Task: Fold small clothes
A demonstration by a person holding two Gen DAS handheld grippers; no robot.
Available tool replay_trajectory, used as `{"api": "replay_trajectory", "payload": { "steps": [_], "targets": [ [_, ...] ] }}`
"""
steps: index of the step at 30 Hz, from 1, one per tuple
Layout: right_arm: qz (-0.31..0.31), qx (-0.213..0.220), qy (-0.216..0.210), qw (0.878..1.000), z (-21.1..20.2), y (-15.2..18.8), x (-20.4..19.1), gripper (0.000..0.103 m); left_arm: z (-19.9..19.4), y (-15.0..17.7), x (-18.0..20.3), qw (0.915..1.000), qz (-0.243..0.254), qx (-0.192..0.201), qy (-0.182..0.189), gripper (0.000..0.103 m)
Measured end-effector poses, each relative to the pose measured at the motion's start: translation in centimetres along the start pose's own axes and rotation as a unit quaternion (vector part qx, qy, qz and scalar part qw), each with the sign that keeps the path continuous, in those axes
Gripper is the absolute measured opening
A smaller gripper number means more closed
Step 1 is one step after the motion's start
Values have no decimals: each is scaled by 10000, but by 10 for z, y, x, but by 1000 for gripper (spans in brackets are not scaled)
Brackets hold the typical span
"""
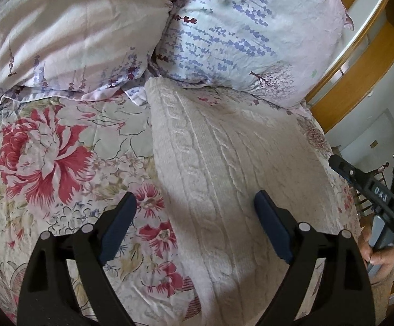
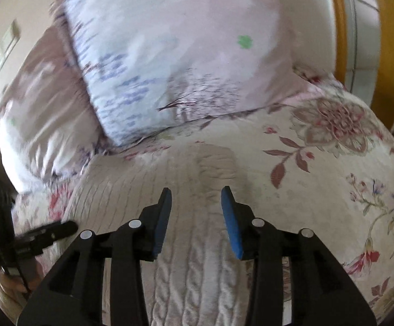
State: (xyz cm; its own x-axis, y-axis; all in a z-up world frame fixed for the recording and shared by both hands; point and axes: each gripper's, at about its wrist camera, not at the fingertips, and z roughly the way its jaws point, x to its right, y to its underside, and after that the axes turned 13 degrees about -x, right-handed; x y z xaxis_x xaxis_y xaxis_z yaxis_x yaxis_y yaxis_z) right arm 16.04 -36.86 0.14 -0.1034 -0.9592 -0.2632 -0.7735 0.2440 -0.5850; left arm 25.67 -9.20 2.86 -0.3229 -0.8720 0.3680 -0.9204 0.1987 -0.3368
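Note:
A cream cable-knit garment [image 1: 224, 163] lies flat on the flowered bedspread [image 1: 47, 149], stretching from near the pillows toward me. My left gripper [image 1: 195, 203] is open and empty, hovering over the garment's left edge. My right gripper [image 2: 196, 198] is open and empty above the same garment [image 2: 191, 271], near its right part. The right gripper also shows at the right edge of the left wrist view [image 1: 365, 182], held in a hand. The left gripper shows at the left edge of the right wrist view [image 2: 34, 239].
Two flowered pillows [image 1: 237, 32] [image 1: 69, 27] lie at the head of the bed, just beyond the garment. A wooden headboard or cabinet [image 1: 360, 62] stands at the right. The bedspread [image 2: 332, 176] extends right of the garment.

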Motion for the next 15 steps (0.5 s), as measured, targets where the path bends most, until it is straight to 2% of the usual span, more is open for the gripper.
{"api": "replay_trajectory", "payload": {
  "steps": [3,5,8,15],
  "targets": [
    [-287,-193,200,9992,12,5,-9,52,2,0,0,10000,13,-2,-71,91],
    [-328,-696,426,9961,37,12,-8,53,5,0,0,10000,25,-13,-86,94],
    [-261,-513,307,9979,41,22,-2,54,9,-1,0,10000,12,-57,-80,95],
    [-187,-496,177,9984,40,26,2,54,14,-2,-3,9999,-64,-113,43,96]
  ]
}}
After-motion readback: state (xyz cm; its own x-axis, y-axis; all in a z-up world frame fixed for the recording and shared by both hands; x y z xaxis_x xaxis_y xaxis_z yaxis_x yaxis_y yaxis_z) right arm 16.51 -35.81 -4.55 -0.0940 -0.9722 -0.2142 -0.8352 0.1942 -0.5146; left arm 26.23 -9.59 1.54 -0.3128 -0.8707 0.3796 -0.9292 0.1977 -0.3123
